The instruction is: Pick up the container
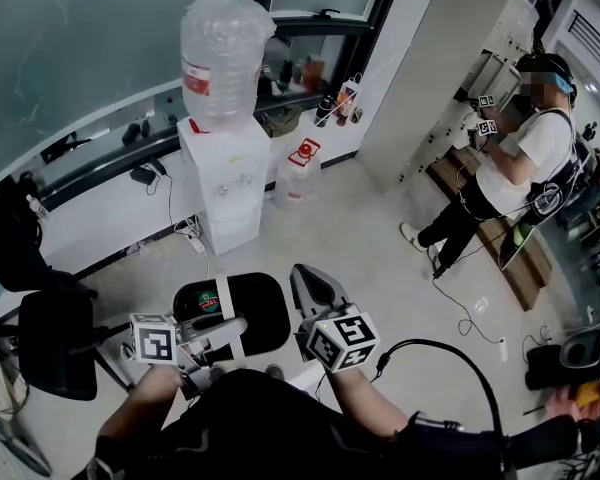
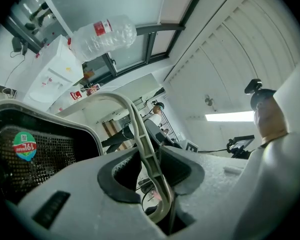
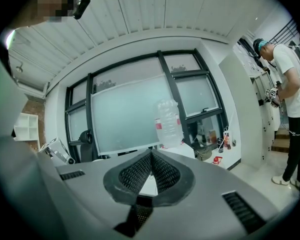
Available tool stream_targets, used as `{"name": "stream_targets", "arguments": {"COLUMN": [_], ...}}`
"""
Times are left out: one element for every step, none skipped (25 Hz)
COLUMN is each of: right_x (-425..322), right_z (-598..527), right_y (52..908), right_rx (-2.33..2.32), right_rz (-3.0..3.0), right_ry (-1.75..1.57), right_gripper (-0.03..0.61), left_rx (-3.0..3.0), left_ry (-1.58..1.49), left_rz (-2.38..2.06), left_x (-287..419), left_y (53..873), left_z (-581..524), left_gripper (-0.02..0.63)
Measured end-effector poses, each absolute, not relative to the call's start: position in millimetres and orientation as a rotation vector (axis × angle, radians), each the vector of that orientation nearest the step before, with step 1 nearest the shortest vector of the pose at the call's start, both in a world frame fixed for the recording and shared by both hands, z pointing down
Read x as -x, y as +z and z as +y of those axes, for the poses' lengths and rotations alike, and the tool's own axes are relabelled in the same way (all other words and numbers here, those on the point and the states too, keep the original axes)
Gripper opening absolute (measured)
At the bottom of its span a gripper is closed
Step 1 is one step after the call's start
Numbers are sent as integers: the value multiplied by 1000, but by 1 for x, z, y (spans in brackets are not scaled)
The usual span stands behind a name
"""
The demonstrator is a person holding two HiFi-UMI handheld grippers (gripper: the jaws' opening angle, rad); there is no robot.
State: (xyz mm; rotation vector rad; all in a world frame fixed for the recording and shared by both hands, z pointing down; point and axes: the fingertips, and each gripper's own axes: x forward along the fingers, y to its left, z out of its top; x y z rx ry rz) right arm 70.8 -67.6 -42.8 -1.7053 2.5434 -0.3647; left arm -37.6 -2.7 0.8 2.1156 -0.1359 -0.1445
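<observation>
1. Step in hand, as I read it: the lift itself. The left gripper (image 1: 225,328) has the container (image 1: 265,313) by its pale hoop handle (image 2: 140,129). The black mesh body, with a round sticker (image 2: 23,145) on it, sits just beside the jaws, in front of the person's lap and over the floor (image 1: 380,228). From where I stand I cannot tell whether its base is clear of the floor.
2. Doing it well (judgement): raise it straight up and slowly. The handle looks thin and smooth, so it may slide through the pads or let the body swing. Hold the gripper level with no wrist roll, and let the load settle under the grip before carrying it anywhere.
3. Clearance: the water dispenser (image 1: 225,168) stands ahead and a black chair (image 1: 40,338) is off to the left. Both are apart from the container, but a swinging load should be kept away from them.
4. Left jaws: about half open and clamped on the handle. Both ribbed pads press its flat sides, and the strip runs top to bottom between them in the left gripper view. Nothing else is in the grip.
5. Right gripper (image 1: 305,280): jaws fully together, the pads meeting at the tips, with nothing between them. It sits just beside the container's right edge; I cannot tell whether it touches. It could steady the body if the load sways.
</observation>
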Motion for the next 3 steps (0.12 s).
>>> {"name": "stream_targets", "arguments": {"right_x": [-72,-73,-74], "right_z": [-68,-68,-68], "right_y": [-43,-42,-42], "right_rx": [1708,1712,1715], "right_rz": [2544,2546,2548], "right_ry": [-363,-360,-357], "right_gripper": [8,8,8], "left_rx": [-2113,-2110,-2108], "left_ry": [-144,-141,-139], "left_rz": [-139,-141,-144], "left_x": [37,37,36], "left_y": [1,2,3], "left_z": [-3,-3,-4], "left_gripper": [117,117,117]}}
